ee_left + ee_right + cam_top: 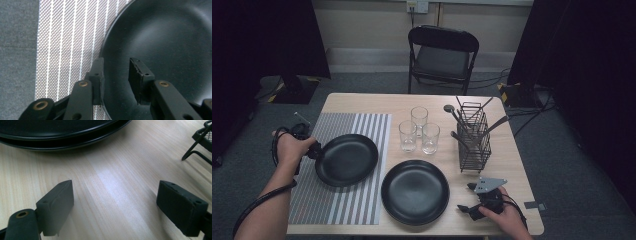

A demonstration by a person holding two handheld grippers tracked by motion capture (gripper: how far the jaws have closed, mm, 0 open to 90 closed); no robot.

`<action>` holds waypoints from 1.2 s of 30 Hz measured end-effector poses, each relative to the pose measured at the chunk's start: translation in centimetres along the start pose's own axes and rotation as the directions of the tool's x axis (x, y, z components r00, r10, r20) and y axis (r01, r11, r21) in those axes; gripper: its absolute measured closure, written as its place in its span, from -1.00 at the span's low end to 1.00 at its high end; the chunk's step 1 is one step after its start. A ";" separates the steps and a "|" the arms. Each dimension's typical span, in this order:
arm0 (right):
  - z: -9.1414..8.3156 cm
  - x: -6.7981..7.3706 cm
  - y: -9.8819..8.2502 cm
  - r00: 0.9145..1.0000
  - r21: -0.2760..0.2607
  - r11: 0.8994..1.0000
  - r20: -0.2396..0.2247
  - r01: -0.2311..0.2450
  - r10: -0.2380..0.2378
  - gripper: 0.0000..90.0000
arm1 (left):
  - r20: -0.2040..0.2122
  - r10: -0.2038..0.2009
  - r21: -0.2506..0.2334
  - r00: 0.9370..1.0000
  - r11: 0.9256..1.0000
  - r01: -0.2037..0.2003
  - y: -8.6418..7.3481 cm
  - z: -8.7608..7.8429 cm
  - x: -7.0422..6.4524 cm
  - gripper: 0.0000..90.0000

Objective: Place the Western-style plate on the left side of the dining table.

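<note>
Left gripper (pixel 115 75) straddles, jaws unclenched, the black plate (pixel 346 159) rim on the striped placemat (pixel 362 130) near the table's left edge; withdraw level, right gripper (pixel 467 197) idling open.

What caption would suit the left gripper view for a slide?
Left gripper astride the rim of a black plate on the striped placemat, fingers apart.
</note>
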State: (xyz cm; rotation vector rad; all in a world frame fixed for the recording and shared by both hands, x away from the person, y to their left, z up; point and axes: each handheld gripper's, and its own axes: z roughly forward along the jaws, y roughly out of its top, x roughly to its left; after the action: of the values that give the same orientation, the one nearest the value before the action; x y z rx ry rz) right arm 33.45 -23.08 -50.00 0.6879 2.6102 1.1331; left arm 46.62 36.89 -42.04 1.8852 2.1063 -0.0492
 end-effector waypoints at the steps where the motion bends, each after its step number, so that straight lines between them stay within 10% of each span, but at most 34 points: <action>1: 0.0 0.0 0.0 1.000 0.000 1.000 0.000 0.000 0.000 -0.70 | 0.009 -0.010 -0.008 1.000 1.000 0.010 0.0 -0.1 -0.2 0.42; 24: 0.0 0.0 0.0 1.000 0.000 1.000 0.001 -0.001 0.001 -0.70 | 0.098 0.071 -0.097 0.993 0.993 -0.062 -1.1 -0.9 -2.1 0.09; 36: 0.0 0.0 0.0 1.000 0.000 1.000 0.001 -0.001 0.001 -0.70 | 0.121 0.169 -0.115 0.978 0.981 -0.155 -1.5 -0.8 -4.1 -0.09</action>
State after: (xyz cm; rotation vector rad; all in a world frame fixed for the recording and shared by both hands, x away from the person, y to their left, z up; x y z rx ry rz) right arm 33.44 -23.08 -50.00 0.6892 2.6095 1.1326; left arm 45.39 32.90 -40.54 1.9295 1.8283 -0.0239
